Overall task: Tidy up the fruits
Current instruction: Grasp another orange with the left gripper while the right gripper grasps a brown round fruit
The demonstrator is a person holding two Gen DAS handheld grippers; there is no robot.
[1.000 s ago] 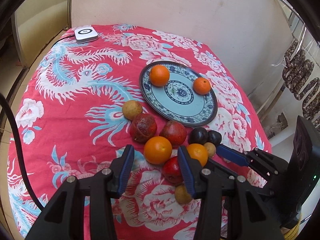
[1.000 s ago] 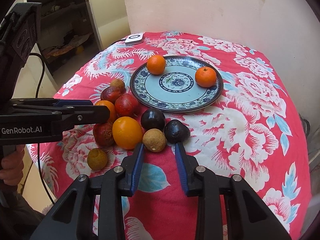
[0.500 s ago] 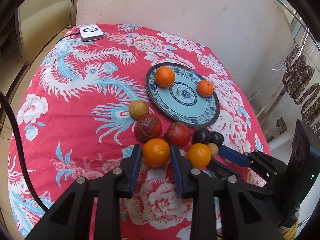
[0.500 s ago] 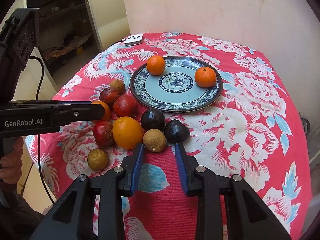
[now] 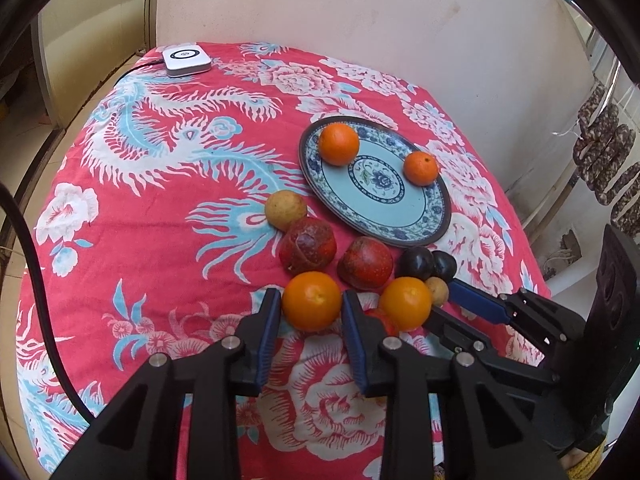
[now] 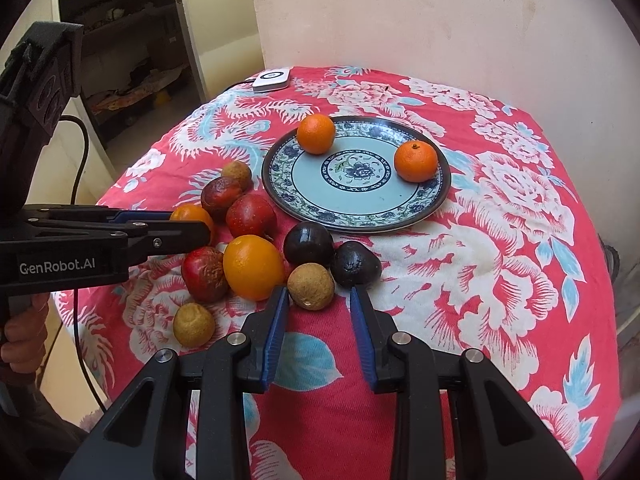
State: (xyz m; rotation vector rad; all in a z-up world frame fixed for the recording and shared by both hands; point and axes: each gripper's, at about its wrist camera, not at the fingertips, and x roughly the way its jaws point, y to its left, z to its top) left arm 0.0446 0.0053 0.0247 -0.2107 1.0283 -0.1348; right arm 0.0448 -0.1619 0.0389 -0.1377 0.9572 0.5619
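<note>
Pale, scuffed plaster wall is standing behind the bench, and a dim doorway is showing at the upper left of the right view. A red quilted cloth [image 5: 160, 200], printed with white peonies and blue-white phoenix plumes, is covering the rounded bench. A white square device [image 5: 186, 59] with a dark cable is sitting at the far corner, upper left of the left view.

One round glazed plate [image 5: 436, 216], pale blue with a dark floral border, is lying right of centre. Two small pebbly mandarins are sitting on it well apart: one [image 5: 339, 145] at the far left rim, one [image 5: 420, 167] toward the right.

Below the plate, ten fruits are clustering on the cloth. I am counting three wrinkled red ones [image 6: 251, 216], two smooth near-black ones [image 6: 309, 243], three rough tan balls [image 6: 194, 325] and two glossy oranges.

My left gripper [image 5: 311, 298] is clenching one of those oranges, the held orange [image 5: 312, 306], at lower centre of its view; both blue pads are pressing its sides. The loose orange [image 5: 405, 308] is lying just to its right.

My right gripper [image 6: 319, 294] is gripping nothing: its jaws are standing narrowly parted, with one tan ball [image 6: 311, 286] lying just at their tips and neither pad touching it.
</note>
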